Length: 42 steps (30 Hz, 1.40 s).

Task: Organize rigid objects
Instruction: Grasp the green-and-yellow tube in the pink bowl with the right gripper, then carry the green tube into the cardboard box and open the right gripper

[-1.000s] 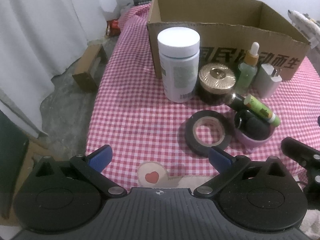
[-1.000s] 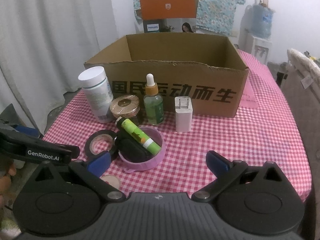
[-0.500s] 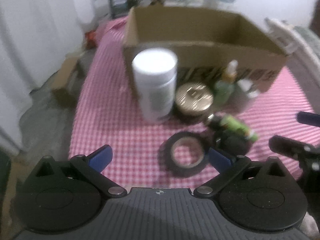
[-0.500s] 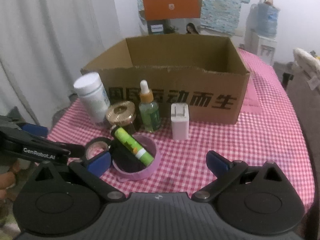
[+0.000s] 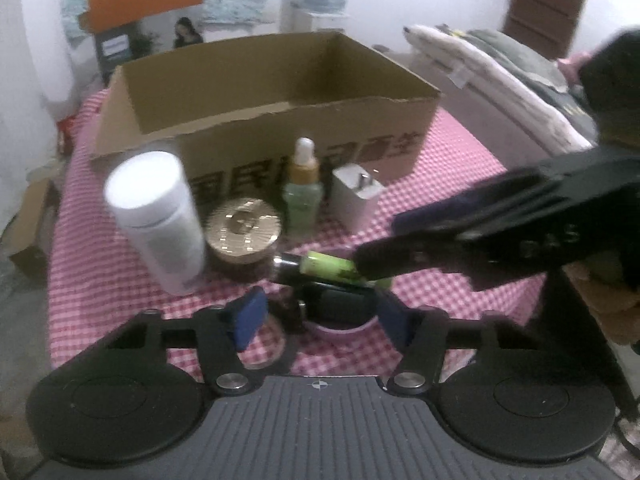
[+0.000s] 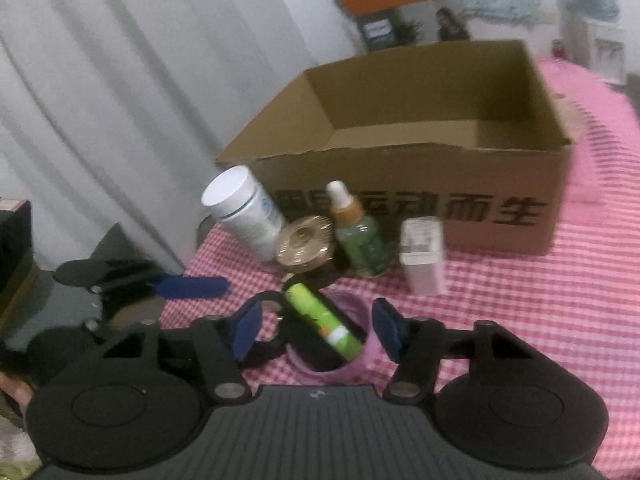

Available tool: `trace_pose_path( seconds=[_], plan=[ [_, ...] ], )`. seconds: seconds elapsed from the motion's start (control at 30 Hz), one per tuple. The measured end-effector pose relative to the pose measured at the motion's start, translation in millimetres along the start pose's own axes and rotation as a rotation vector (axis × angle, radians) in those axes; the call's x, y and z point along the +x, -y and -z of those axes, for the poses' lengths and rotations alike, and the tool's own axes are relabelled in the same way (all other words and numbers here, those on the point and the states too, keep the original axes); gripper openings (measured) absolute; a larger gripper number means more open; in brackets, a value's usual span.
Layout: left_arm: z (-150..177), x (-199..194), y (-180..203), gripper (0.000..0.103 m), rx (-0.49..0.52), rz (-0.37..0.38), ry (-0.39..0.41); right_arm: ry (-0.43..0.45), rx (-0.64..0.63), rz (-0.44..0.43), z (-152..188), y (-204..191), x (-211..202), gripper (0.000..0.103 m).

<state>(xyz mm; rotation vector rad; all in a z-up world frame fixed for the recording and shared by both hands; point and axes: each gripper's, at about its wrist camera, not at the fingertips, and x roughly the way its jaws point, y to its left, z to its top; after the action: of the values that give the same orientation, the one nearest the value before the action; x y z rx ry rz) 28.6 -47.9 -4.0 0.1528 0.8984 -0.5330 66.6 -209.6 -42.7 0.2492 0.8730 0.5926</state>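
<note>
Both hand-held grippers, left (image 5: 318,316) and right (image 6: 316,330), are closing, pads untouching, astride the pink bowl (image 6: 356,364). Behind the bowl stands the cardboard box (image 6: 420,184).

Left hand-held gripper (image 5: 318,314): black plastic, blue pads on the fingers (image 5: 248,316), two round black discs at 7 and 5 o'clock, silver screws, ribbed grey housing with a crosshair mark. Right hand-held gripper (image 6: 316,328): same build, blue pads (image 6: 245,330), silver screws; pale lettering on its side, blurred.
</note>
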Motion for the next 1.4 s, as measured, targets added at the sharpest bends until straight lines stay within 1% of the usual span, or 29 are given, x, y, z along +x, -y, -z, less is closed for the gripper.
trace_pose_path(
  seconds=[0.07, 0.1, 0.13, 0.17, 0.23, 0.27, 0.3, 0.43, 0.67, 0.83, 0.93, 1.0, 1.17, 1.27, 1.4],
  plan=[
    [0, 3, 0, 0.050, 0.008, 0.011, -0.003, -0.018, -0.005, -0.018, -3, 0, 7, 0.047],
    [0, 3, 0, 0.046, 0.011, 0.019, -0.002, -0.030, -0.001, -0.026, -5, 1, 11, 0.043],
    [-1, 4, 0, 0.042, 0.013, 0.027, -0.001, -0.041, 0.006, -0.028, -5, 2, 14, 0.036],
    [-1, 5, 0, 0.040, 0.013, 0.035, -0.002, -0.050, 0.015, -0.025, -6, 4, 17, 0.030],
    [-2, 8, -1, 0.034, 0.012, 0.053, -0.006, -0.072, 0.045, -0.025, -5, 10, 23, 0.026],
    [-3, 9, -1, 0.032, 0.013, 0.057, -0.009, -0.081, 0.061, -0.032, -4, 12, 24, 0.023],
    [-4, 11, -1, 0.031, 0.016, 0.059, -0.012, -0.085, 0.078, -0.037, -4, 14, 25, 0.022],
    [-7, 17, 0, 0.030, 0.026, 0.075, -0.021, -0.097, 0.101, -0.041, -3, 19, 26, 0.021],
    [-8, 30, 3, 0.030, 0.031, 0.072, -0.046, -0.137, 0.061, -0.020, -5, 14, 41, 0.021],
    [-8, 33, 4, 0.031, 0.034, 0.069, -0.041, -0.135, 0.048, 0.019, -5, 15, 45, 0.020],
    [-8, 35, 7, 0.032, 0.048, 0.058, -0.034, -0.110, 0.075, 0.007, -2, 19, 42, 0.017],
    [-9, 36, 9, 0.032, 0.054, 0.050, -0.033, -0.092, 0.097, -0.006, -1, 21, 37, 0.016],
    [-10, 36, 15, 0.031, 0.081, 0.030, -0.011, -0.041, 0.111, -0.003, 3, 20, 27, 0.016],
    [-12, 32, 18, 0.031, 0.096, 0.016, 0.014, -0.007, 0.094, -0.004, 0, 14, 18, 0.016],
    [-18, 13, 20, 0.031, 0.104, 0.001, 0.074, 0.034, 0.051, -0.003, -10, -3, 8, 0.016]
  ],
)
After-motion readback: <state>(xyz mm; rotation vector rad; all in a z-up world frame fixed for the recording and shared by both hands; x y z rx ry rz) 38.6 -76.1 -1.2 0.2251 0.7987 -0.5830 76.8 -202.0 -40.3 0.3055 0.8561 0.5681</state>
